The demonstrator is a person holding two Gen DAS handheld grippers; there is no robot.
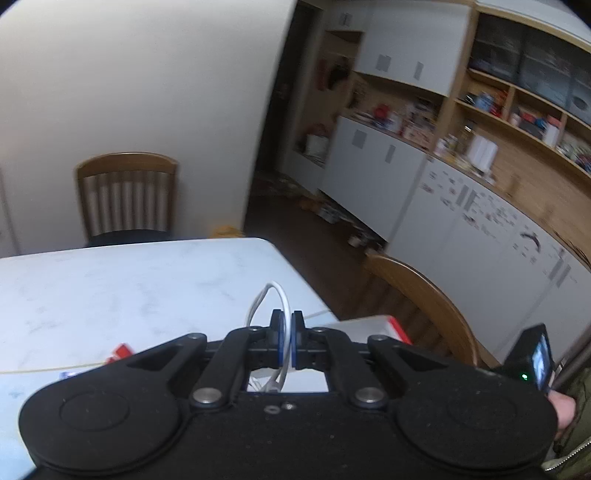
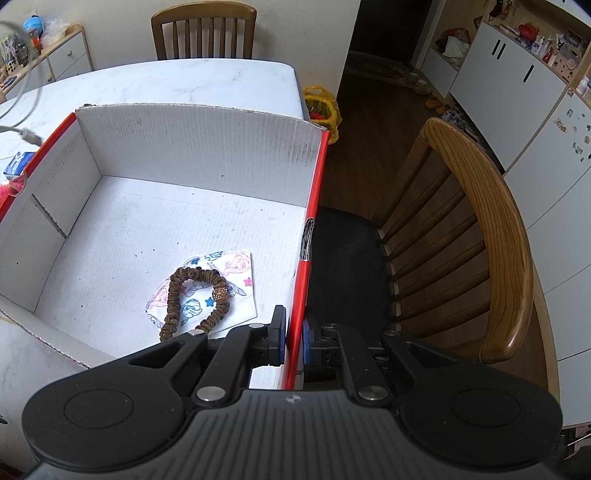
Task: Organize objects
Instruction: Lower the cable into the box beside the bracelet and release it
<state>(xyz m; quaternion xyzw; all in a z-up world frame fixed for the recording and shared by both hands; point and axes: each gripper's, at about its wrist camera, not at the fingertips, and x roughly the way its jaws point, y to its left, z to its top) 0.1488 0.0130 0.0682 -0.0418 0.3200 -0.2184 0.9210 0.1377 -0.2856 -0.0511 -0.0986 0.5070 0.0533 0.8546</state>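
My left gripper (image 1: 287,334) is shut on a white cable (image 1: 271,295) and holds it up above the white marble table (image 1: 110,288); the cable loops above the fingertips and hangs below them. The cable's plug end shows in the right wrist view (image 2: 31,136) at the far left. My right gripper (image 2: 294,334) is shut on the right wall of an open red-and-white cardboard box (image 2: 207,147). In the box lie a brown scrunchie (image 2: 195,299) and a printed child's mask (image 2: 218,291). A corner of the box shows in the left wrist view (image 1: 373,326).
A wooden chair (image 2: 491,236) stands right of the box, another (image 2: 203,33) at the table's far side. A small red item (image 1: 120,352) and a blue packet (image 2: 18,162) lie on the table. White cabinets and cluttered shelves (image 1: 480,140) line the right wall. A yellow bag (image 2: 321,107) sits on the floor.
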